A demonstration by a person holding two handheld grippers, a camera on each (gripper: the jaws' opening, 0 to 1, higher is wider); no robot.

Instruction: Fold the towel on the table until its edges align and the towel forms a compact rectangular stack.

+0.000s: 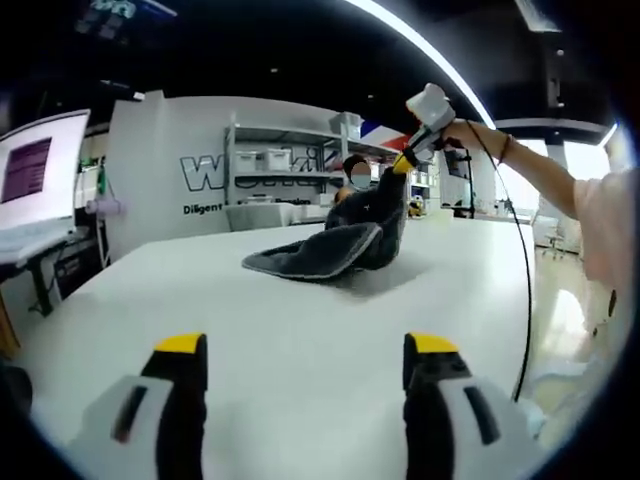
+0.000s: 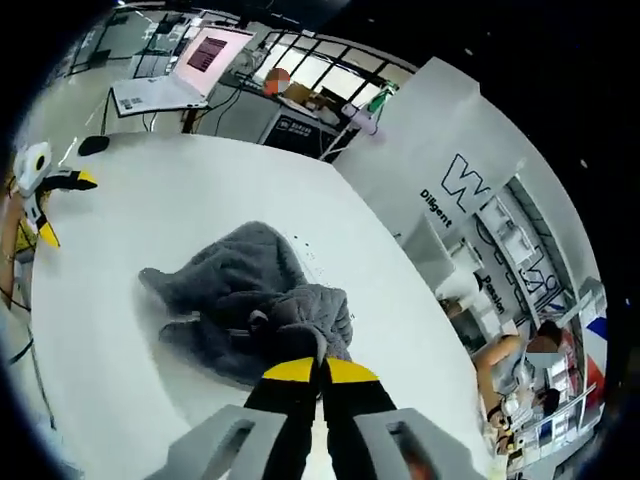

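A broad white table carries a dark grey towel, crumpled in a heap toward the far middle. The right gripper has its jaws clenched on a fold of the towel, lifting that edge above the table. The left gripper hovers low over the near side, jaws wide apart, grasping nothing, well apart from the towel.

Right gripper lifts towel (grey).
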